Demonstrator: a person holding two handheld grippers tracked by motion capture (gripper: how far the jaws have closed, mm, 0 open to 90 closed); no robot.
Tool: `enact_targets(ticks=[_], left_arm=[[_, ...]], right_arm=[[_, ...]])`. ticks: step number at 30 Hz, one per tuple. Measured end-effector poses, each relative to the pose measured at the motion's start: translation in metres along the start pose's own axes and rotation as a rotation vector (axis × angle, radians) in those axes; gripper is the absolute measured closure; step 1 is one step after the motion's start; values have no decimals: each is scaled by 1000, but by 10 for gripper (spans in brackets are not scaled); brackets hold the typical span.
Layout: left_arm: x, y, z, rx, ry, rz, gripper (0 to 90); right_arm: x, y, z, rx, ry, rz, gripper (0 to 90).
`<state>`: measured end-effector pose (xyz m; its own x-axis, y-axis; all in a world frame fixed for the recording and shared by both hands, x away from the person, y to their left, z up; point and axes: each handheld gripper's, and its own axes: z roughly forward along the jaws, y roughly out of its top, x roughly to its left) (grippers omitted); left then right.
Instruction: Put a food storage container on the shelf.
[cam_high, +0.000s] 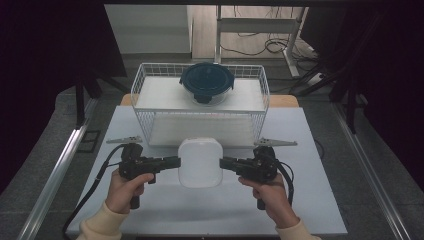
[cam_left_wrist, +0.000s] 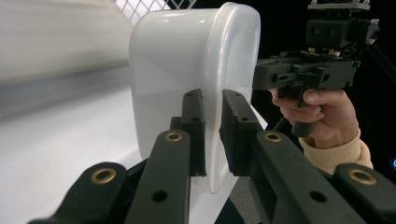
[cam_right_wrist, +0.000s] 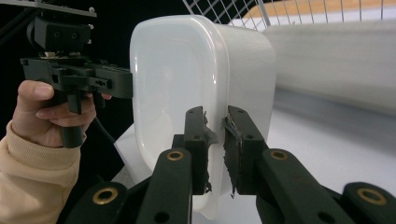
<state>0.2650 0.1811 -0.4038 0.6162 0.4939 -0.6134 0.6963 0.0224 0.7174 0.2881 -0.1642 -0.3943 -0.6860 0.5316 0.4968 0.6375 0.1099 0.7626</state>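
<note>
Both grippers have the white container (cam_high: 200, 162) pinched by its rim, the left gripper (cam_high: 172, 161) clamped on its left edge and the right gripper (cam_high: 226, 162) on its right edge, jaws squeezed tight on the thin lip on each side. The container sits over the middle of the desk (cam_high: 320, 210), nearer the front edge, just in front of the wire basket (cam_high: 145, 85). A dark blue lidded bowl (cam_high: 207, 82) rests on top of that basket, well apart from the grippers.

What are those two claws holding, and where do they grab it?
A white plastic box: the left gripper and right gripper each pinch its rim on opposite sides.
</note>
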Motion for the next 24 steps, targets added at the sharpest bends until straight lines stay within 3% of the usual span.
enact_targets(ticks=[13, 24], left_arm=[[-16, 44, -14, -28, -4, 61, 812], [-26, 65, -21, -55, -4, 85, 812]], right_arm=[[15, 44, -11, -34, 6, -50, 792], [27, 70, -18, -50, -2, -85, 791]])
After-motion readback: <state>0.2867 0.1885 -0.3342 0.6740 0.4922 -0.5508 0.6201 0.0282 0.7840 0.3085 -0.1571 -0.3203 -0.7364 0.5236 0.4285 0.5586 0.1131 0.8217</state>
